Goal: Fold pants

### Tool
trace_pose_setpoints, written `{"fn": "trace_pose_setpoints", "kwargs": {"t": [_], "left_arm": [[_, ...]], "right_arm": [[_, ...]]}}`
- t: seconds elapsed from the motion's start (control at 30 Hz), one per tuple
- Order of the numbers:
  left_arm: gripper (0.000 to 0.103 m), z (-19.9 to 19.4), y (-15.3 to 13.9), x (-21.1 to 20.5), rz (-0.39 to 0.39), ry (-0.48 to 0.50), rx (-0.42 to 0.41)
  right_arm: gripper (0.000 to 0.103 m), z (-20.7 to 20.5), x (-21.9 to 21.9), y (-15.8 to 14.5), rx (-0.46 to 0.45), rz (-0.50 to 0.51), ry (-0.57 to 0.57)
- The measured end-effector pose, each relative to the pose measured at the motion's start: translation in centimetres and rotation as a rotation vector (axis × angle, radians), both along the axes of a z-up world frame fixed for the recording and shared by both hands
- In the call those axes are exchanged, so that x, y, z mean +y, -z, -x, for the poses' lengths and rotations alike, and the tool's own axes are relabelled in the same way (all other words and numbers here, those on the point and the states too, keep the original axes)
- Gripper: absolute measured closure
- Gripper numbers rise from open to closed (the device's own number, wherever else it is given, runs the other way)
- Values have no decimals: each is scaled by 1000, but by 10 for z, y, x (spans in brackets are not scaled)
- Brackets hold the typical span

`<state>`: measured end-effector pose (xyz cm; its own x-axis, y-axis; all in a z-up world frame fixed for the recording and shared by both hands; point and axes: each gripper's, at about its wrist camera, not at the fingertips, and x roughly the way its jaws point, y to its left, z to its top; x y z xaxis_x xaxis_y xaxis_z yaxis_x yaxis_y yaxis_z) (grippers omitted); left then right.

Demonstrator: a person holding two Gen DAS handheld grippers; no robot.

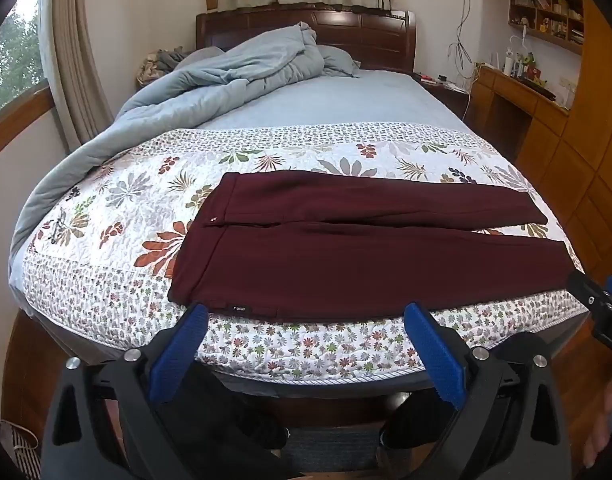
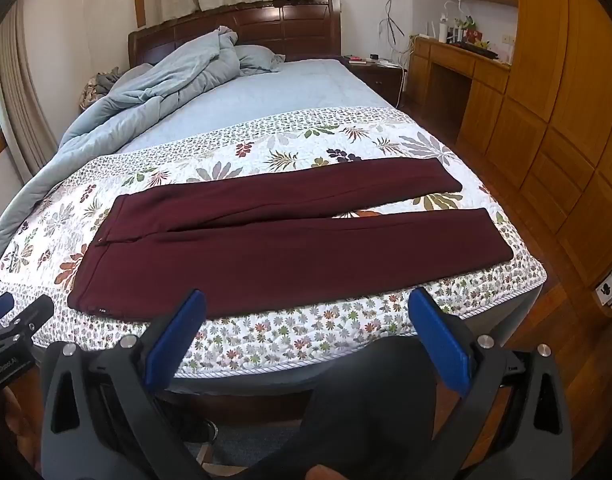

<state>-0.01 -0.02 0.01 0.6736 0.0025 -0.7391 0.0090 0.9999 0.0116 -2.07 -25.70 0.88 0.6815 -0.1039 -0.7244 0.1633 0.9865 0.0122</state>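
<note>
Dark maroon pants (image 1: 346, 248) lie flat across the floral quilt at the foot of the bed, waistband to the left, both legs stretched to the right and slightly apart. They also show in the right wrist view (image 2: 290, 236). My left gripper (image 1: 306, 312) is open and empty, held just in front of the pants' near edge by the waist. My right gripper (image 2: 306, 300) is open and empty, in front of the near leg. The right gripper's tip shows at the left wrist view's right edge (image 1: 602, 304).
The floral quilt (image 1: 118, 208) covers the bed's foot. A bunched blue duvet (image 1: 226, 80) lies at the back left by the wooden headboard (image 1: 362, 36). A wooden desk and wardrobes (image 2: 546, 100) stand to the right. My legs are below the bed edge.
</note>
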Motion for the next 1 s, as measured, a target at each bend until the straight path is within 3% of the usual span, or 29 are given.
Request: {"fn": "trace_pose_setpoints", "kwargs": {"t": [1.0], "left_arm": [[4,1,3,-1,-1,1,6]], "right_arm": [[2,0,0,1,14,-4,0]]}}
